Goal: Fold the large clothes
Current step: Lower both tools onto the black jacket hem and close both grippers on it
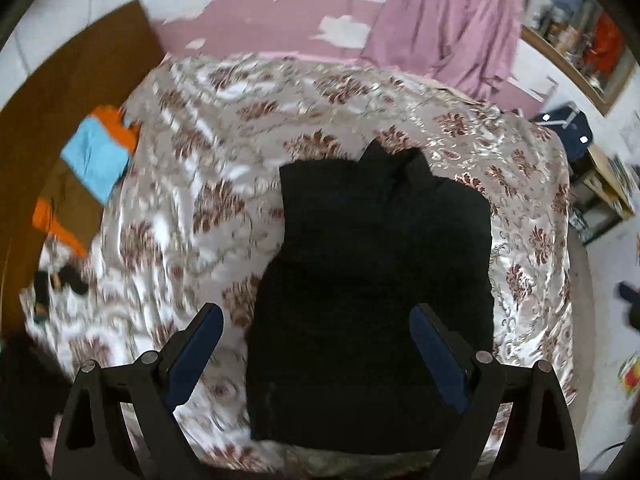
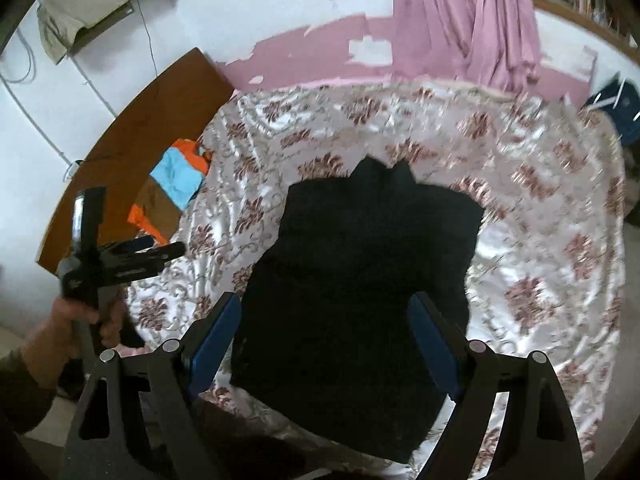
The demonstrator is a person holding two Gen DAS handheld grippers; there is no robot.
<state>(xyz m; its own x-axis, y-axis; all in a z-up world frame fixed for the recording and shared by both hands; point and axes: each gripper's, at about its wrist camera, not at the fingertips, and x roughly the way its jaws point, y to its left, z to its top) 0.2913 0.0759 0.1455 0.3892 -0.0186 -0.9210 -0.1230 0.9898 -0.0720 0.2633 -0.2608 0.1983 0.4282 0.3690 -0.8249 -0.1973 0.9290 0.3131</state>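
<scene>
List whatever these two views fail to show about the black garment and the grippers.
- Black garment: folds and seams unreadable in both views, lost in dark fabric and blur.
- Its near edge: left wrist view, behind the left gripper.
- Right gripper: height above the cloth unclear.
- Small dark items on the bedspread: too blurred to identify.

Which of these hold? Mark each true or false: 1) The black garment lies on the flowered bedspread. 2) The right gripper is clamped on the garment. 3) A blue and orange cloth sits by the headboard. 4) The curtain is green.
1) True: the black garment lies on the bedspread.
2) False: the right gripper is open above the garment, gripping nothing.
3) True: the blue and orange cloth sits beside the wooden headboard.
4) False: the curtain is pink.
</scene>
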